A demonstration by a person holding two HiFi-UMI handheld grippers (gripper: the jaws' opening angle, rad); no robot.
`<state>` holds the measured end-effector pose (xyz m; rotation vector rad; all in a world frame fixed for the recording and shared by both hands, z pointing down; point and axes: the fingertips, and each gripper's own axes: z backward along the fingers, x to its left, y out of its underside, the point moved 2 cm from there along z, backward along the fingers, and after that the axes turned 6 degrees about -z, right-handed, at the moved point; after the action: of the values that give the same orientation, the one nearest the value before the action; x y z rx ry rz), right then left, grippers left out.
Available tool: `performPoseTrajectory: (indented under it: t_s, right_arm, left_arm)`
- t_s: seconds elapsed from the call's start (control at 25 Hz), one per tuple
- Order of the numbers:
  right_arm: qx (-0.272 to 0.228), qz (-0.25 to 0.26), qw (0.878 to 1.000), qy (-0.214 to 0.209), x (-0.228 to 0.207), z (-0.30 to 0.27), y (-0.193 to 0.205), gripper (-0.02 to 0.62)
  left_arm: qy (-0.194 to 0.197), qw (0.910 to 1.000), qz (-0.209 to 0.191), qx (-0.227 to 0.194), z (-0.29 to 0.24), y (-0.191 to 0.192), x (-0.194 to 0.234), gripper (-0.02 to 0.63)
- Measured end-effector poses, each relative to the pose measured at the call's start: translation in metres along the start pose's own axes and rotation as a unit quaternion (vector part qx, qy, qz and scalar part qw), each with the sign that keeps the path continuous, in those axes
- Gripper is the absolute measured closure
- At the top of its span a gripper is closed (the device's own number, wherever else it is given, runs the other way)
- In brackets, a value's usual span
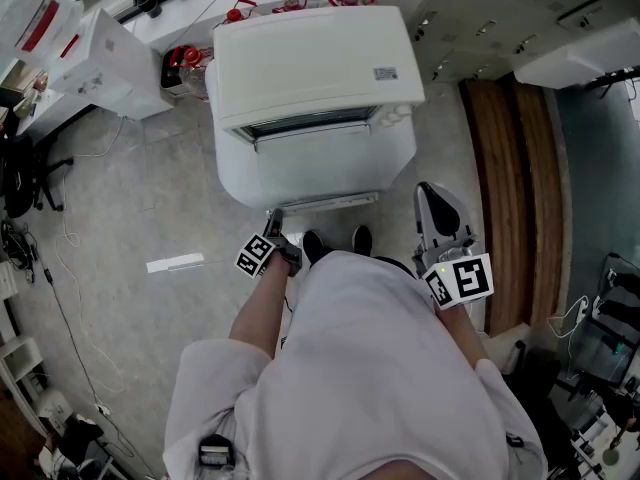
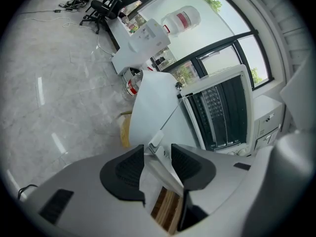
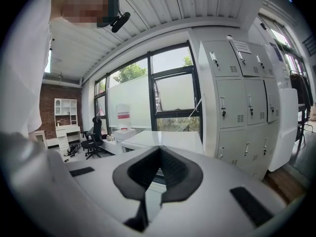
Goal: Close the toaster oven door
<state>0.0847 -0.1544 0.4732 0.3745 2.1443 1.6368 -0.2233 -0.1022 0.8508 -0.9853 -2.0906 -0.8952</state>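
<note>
A white toaster oven (image 1: 315, 58) stands in front of me with its door (image 1: 315, 163) swung open toward me. In the left gripper view the dark inside with its wire rack (image 2: 222, 112) shows past the door's white face (image 2: 150, 98). My left gripper (image 1: 274, 220) is at the door's front edge, shut on the silver door handle (image 2: 159, 168), which runs between its black pads (image 2: 123, 169). My right gripper (image 1: 437, 206) hangs to the right of the door, pointing away from it, shut with nothing in it (image 3: 158, 158).
Red-capped containers (image 1: 190, 63) stand behind the oven at the left, near white boxes (image 1: 100, 53). A wooden strip (image 1: 520, 168) runs along the right. The person's shoes (image 1: 335, 243) are just below the door. White lockers (image 3: 242, 107) and an office chair (image 2: 101, 6) stand further off.
</note>
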Motion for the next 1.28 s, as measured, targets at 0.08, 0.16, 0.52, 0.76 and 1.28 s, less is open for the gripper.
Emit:
performPoseTrajectory:
  t_s: [0.08, 0.16, 0.52, 0.76, 1.28]
  right_arm:
    - [0.001, -0.001, 1.0, 0.0, 0.0, 0.0, 0.001, 0.588]
    - [0.0, -0.003, 1.0, -0.001, -0.001, -0.001, 0.0, 0.588]
    - [-0.005, -0.006, 1.0, -0.007, -0.003, 0.001, -0.001, 0.588]
    - [-0.009, -0.014, 1.0, -0.016, 0.001, 0.004, 0.002, 0.588]
    - [-0.026, -0.026, 0.999, -0.035, 0.005, 0.013, 0.004, 0.588]
  left_arm:
    - [0.004, 1.0, -0.004, 0.003, -0.001, 0.0, -0.001, 0.429]
    - [0.004, 1.0, -0.004, 0.002, -0.002, 0.0, -0.003, 0.433]
    - [0.009, 0.9999, -0.004, -0.004, 0.005, 0.0, -0.01, 0.433]
    - [0.018, 0.9997, -0.011, -0.011, 0.014, -0.003, -0.015, 0.433]
    - [0.05, 0.9981, -0.026, -0.025, 0.037, -0.012, -0.044, 0.433]
